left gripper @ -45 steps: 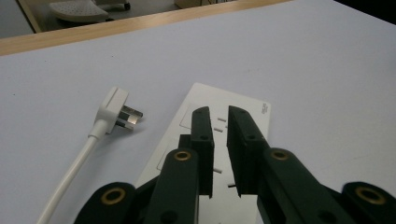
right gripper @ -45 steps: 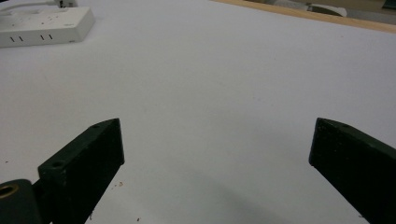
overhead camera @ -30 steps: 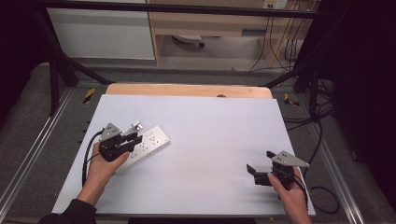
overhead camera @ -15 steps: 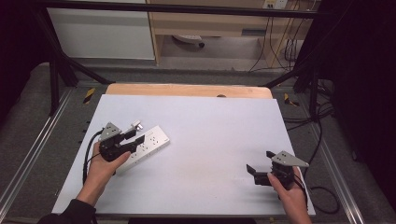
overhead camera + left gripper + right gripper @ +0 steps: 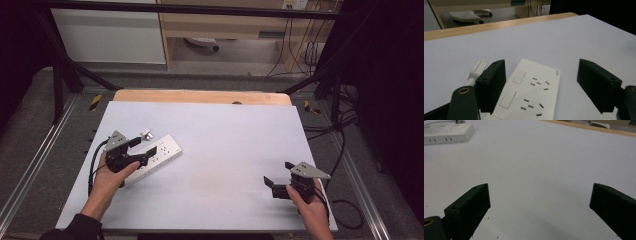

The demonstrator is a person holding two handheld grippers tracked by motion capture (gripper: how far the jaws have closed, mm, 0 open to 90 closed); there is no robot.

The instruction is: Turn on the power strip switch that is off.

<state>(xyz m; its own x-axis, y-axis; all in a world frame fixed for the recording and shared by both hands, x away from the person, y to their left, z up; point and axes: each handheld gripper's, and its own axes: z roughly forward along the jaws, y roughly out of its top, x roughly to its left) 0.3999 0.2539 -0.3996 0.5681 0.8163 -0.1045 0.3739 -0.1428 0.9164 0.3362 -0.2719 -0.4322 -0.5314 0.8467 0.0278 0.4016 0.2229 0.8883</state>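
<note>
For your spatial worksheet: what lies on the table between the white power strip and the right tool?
Nothing: between the power strip and the right tool, the high view shows only bare white table; the right gripper view agrees.

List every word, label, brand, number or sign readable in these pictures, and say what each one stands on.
Small dark print near the far corner of the white power strip: too small and blurred to read.
Nothing else legible: the table, the left tool and the right tool carry no readable text.
</note>
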